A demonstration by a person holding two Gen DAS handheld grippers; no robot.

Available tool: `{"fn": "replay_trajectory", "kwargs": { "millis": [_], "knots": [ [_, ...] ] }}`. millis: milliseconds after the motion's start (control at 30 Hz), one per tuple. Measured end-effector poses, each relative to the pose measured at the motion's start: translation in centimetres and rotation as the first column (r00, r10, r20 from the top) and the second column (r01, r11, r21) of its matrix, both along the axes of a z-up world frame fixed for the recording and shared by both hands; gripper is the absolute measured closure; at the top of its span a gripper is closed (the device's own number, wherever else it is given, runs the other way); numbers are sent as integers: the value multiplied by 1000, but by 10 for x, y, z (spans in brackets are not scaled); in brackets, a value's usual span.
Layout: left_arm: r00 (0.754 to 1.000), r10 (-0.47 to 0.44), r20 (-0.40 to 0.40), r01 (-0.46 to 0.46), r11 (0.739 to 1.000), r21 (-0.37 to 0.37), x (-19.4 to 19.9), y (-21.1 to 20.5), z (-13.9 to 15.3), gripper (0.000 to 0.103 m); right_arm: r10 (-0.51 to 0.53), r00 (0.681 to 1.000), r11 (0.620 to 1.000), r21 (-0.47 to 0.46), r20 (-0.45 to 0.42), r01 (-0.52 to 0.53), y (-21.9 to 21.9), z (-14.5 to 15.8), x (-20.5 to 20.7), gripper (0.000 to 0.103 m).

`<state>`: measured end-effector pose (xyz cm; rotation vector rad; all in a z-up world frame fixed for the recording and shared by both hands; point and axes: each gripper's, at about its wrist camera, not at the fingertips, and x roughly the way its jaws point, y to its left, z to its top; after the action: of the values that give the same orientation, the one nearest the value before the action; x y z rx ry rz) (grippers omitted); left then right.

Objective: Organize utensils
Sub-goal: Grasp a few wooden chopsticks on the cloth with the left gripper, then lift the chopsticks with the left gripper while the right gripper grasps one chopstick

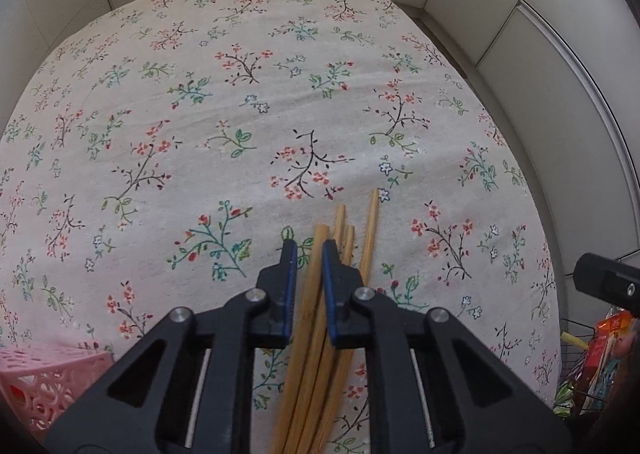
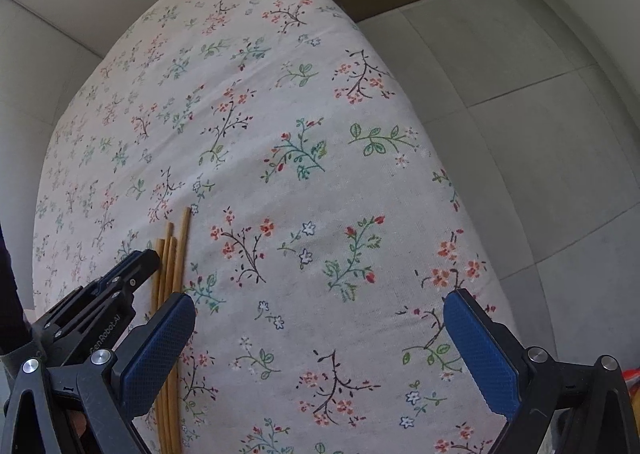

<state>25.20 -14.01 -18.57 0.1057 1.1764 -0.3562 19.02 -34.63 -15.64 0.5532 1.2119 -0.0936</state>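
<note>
Down on the flowered tablecloth (image 1: 248, 101), the left gripper (image 1: 309, 250) has its blue pads clamped on one wooden chopstick (image 1: 316, 274) from a loose bundle of chopsticks (image 2: 176, 254) lying near the table's front edge; the right gripper (image 2: 320, 318) hovers just beside them, jaws spread wide, nothing between them; a pink basket (image 1: 36, 382) sits at lower left
</note>
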Motion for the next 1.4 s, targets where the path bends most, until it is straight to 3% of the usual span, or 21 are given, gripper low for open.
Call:
{"fn": "replay_trajectory", "kwargs": {
  "millis": [500, 767, 1000, 1200, 1267, 1400],
  "knots": [
    [999, -27, -22, 28, 999, 36, -10, 3, 1, 95, 26, 999, 1000, -10, -22, -26, 21, -11, 23, 1],
    [996, -73, 55, 73, 997, -2, -51, 6, 42, 95, 32, 999, 999, -26, -23, -32, 31, -11, 30, 1],
    [981, -93, 169, 103, 993, -51, -93, 16, 83, 95, 70, 997, 997, -18, -26, -71, 48, -15, 36, 3],
    [966, -75, 247, 104, 989, -108, -114, 35, 109, 95, 122, 992, 991, -49, -36, -123, 72, -22, 48, 27],
    [959, -77, 273, 110, 988, -107, -120, 41, 115, 95, 134, 990, 990, -28, -37, -135, 79, -25, 53, 44],
    [955, -70, 289, 112, 985, -131, -123, 58, 120, 95, 146, 989, 989, -19, -13, -147, 94, -25, 65, 60]
  ]
}}
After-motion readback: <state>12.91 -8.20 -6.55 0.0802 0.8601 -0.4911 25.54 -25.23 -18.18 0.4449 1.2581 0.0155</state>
